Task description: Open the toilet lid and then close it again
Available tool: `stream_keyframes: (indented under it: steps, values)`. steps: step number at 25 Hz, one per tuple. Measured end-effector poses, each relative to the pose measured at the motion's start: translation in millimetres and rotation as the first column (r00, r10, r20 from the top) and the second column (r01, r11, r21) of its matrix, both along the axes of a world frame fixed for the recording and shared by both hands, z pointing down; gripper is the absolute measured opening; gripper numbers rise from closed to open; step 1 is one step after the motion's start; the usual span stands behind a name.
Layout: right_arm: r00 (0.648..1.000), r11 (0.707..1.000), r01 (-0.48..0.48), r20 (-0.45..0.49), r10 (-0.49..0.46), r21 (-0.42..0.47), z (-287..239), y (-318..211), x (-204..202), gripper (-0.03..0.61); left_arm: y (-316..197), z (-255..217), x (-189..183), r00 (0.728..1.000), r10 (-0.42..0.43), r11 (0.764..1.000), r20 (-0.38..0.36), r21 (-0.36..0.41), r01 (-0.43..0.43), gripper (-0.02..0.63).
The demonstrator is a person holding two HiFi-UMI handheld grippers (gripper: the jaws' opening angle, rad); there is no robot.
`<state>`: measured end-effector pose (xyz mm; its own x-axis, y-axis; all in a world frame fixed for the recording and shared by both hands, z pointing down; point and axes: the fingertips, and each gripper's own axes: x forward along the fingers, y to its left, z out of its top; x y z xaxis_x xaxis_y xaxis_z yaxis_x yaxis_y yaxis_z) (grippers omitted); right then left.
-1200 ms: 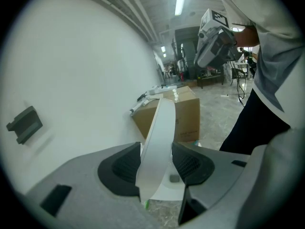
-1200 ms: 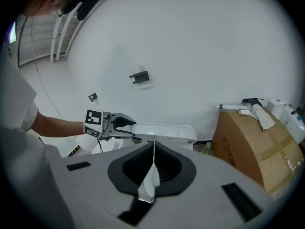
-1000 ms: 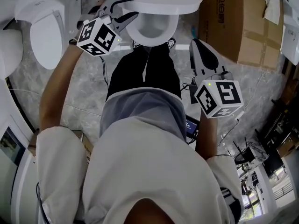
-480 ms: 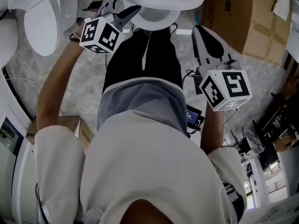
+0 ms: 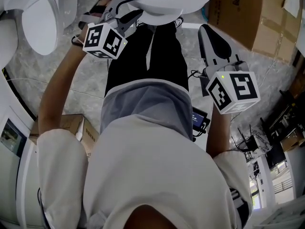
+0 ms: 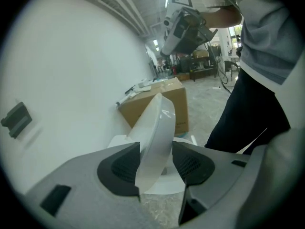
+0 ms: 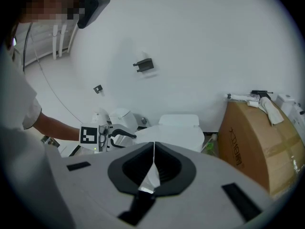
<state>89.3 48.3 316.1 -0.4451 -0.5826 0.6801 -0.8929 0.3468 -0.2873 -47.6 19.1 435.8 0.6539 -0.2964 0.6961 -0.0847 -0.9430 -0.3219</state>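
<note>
The left tongs are gripping the edge of the white toilet lid, pinching it between both pads. The lid is sitting tilted, partly raised, at the far centre of the scene just ahead of the person. The right tongs are hanging fully closed with nothing in them, jaws meeting, off to the right and apart from the lid. A cardboard box is standing far right, and a second toilet is sitting far left on the floor.
</note>
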Motion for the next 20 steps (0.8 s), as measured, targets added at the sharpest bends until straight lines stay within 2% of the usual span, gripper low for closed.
stream_keyframes:
  steps: [5,10,20]
  values:
    - [1.000,1.000,0.010,0.005,-0.010,-0.014,9.1,6.9,-3.8,0.011,15.1,16.4,-1.6,1.000,0.027,0.997,0.014,-0.066,-0.026,0.195]
    - [1.000,0.999,0.009,0.008,-0.009,-0.040,22.7,8.5,-4.1,0.012,26.7,33.1,-3.8,1.000,0.006,0.988,0.003,-0.157,-0.006,0.171]
    - [0.999,0.996,0.032,0.015,-0.030,-0.085,42.6,1.9,-5.8,0.012,47.9,69.8,-4.5,0.999,0.007,0.972,0.031,-0.234,0.000,0.153]
